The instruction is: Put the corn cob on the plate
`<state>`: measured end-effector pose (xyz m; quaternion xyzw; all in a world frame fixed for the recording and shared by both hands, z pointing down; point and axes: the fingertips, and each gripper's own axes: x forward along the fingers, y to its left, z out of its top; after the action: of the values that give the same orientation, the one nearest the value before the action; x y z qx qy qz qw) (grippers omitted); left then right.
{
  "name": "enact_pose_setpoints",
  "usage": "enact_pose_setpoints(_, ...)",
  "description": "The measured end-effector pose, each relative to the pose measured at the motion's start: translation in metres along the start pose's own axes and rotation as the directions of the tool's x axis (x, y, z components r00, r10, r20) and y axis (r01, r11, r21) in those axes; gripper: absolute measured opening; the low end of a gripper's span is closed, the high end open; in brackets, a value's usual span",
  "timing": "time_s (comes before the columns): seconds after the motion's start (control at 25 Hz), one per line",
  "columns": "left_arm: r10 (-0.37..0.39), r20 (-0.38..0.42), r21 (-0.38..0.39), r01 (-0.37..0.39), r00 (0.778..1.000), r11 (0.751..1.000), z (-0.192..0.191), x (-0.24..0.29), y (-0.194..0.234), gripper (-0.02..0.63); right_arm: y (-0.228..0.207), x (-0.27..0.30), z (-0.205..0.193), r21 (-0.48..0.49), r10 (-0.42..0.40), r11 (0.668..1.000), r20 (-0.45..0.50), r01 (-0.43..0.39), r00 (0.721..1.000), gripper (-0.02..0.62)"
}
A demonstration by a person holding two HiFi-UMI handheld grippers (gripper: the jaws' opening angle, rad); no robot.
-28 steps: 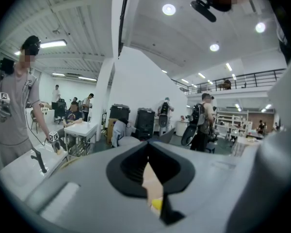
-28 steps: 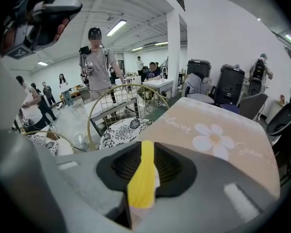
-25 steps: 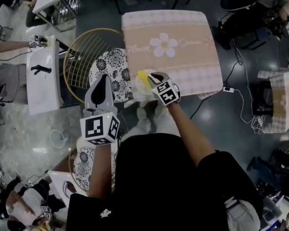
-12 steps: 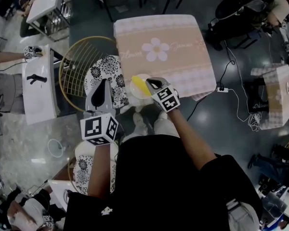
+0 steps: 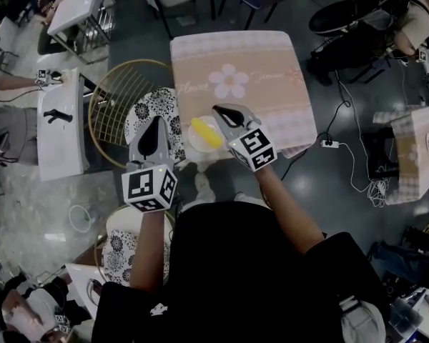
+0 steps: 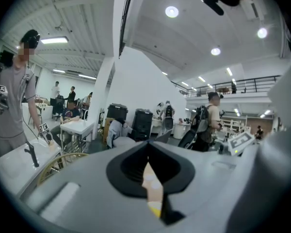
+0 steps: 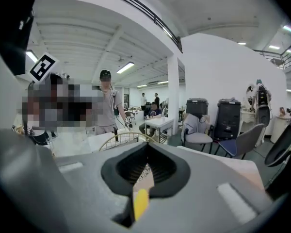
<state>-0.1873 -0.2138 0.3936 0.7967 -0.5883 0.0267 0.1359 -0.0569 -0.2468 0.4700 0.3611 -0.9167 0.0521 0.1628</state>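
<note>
My right gripper (image 5: 220, 111), jaws pressed together on nothing, hangs over the right edge of the small round white plate (image 5: 193, 144). The yellow corn cob (image 5: 205, 133) lies on that plate, at the near left corner of the pink flower-print tablecloth (image 5: 264, 70). My left gripper (image 5: 155, 123), jaws likewise closed and empty, is left of the plate.
</note>
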Motion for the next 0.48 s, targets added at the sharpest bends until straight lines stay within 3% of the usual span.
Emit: enact_pose_setpoints(0.48, -0.030, -0.023, 0.049, 0.031, 0.999, 0.998, -0.012, -0.004, -0.089, 0.009, -0.008, -0.064, 0.014, -0.041, 0.066, 0.997, 0.085, -0.062, 0.994, 0.003)
